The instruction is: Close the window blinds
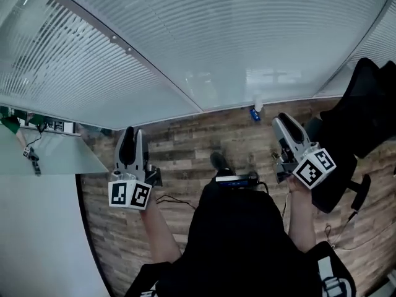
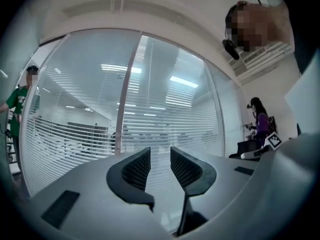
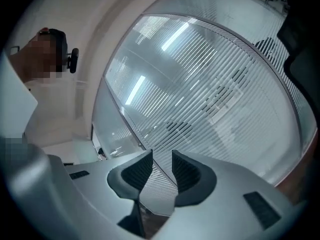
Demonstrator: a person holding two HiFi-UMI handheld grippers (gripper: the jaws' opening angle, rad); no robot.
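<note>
Slatted window blinds (image 1: 247, 36) hang behind a glass wall ahead of me, split by a slanting frame post (image 1: 142, 60). The left pane's slats (image 1: 49, 60) show dark gaps between them; the middle pane looks paler and denser. My left gripper (image 1: 129, 135) is held up over the wood floor, short of the glass, open with nothing between its jaws. My right gripper (image 1: 286, 124) is raised at the right, also open and empty. In the left gripper view the blinds (image 2: 170, 119) show beyond the gripper (image 2: 160, 156); in the right gripper view the blinds (image 3: 215, 84) fill the view past the gripper (image 3: 162, 159).
A black office chair (image 1: 359, 116) stands close at my right. A white desk (image 1: 43, 228) lies at my left. A small blue thing (image 1: 255, 114) sits on the floor by the glass. A person in green (image 2: 17, 109) and one in purple (image 2: 260, 124) stand nearby.
</note>
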